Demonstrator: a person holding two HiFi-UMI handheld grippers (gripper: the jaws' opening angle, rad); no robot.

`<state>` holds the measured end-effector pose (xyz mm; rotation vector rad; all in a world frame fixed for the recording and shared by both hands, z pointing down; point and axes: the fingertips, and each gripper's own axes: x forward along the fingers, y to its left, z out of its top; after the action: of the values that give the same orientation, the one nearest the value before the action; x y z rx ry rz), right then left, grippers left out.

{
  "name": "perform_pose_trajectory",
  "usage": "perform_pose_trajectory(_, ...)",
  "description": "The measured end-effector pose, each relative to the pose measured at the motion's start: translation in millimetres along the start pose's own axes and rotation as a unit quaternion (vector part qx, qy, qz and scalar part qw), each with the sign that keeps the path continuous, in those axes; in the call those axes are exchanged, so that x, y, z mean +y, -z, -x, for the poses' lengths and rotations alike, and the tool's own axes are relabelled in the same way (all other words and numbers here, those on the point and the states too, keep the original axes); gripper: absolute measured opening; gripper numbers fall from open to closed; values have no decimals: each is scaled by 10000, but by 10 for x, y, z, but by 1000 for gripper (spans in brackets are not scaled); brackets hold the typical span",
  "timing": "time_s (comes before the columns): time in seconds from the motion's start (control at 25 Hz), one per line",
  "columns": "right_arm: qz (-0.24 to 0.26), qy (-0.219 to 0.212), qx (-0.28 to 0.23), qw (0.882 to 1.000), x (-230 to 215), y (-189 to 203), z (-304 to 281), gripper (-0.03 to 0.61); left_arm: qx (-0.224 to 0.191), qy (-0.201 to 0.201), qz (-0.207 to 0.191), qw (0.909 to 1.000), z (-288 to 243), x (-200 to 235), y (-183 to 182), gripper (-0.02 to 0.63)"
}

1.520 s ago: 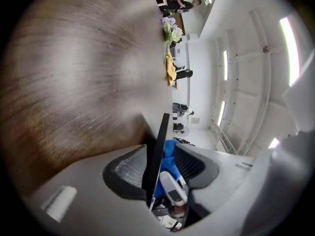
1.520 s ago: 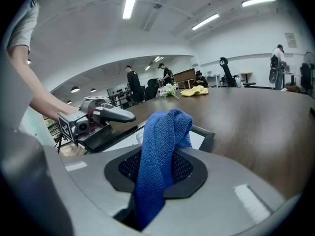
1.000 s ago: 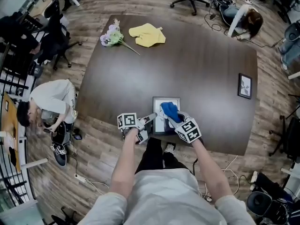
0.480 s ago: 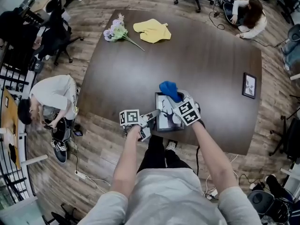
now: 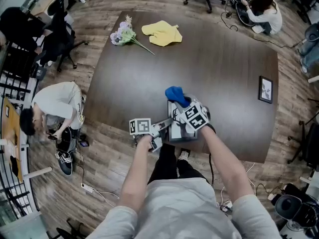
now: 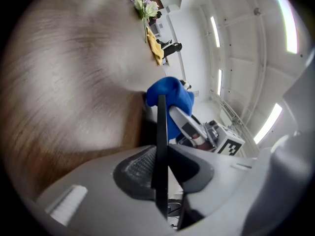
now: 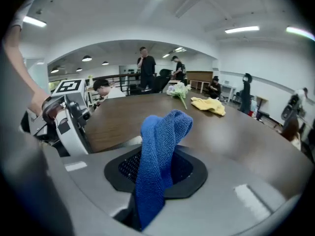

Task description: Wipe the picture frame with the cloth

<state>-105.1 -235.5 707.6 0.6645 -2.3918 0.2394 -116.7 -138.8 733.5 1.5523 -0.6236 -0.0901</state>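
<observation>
Table (image 5: pixel 224 73): pic frame (image 6: pixel 162 132), cloth (image 7: pixel 157 156) in R-gripper (image 5: pixel 182 106)

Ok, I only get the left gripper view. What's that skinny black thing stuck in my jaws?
Observer: The head view shows it's the picture frame, at the near edge of the table. The left gripper has its left side, and its jaws have just been closing on it.
Operator: And is the blue cloth really held tight?
Observer: Yes. In the right gripper view the right gripper has its jaws shut on the blue cloth, which sticks up folded.
Operator: Are there more frames?
Observer: One small frame lies near the table's right edge.
</observation>
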Motion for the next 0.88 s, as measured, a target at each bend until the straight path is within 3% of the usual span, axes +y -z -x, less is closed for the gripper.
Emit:
perform_pose_trajectory(0.12, -431, 349, -253, 9981, -47, 117, 140, 81, 22, 18, 63, 10000, 26, 45, 47, 129)
perform_pose_trajectory(0.28, -967, 462, -693, 9918, -61, 148, 214, 81, 164, 196, 116, 9996, 18, 28, 155, 129)
perform_pose_trajectory(0.56, -1296, 326, -1154, 9843, -138, 118, 327, 83, 534, 498, -79, 9973, -212, -160, 188, 130)
perform_pose_trajectory(0.64, -1370, 277, -1199, 9829, -133, 106, 327, 83, 676, 415, -202, 9966, -312, -194, 208, 129)
perform_pose_trajectory(0.72, -1442, 178, -1209, 9820, -135, 92, 318, 82, 746, 240, -282, 9965, -339, -157, 202, 70)
perform_pose_trajectory(0.88, -1275, -10, -1023, 9865, -120, 95, 341, 83, 676, 259, -205, 9972, -335, -164, 229, 63)
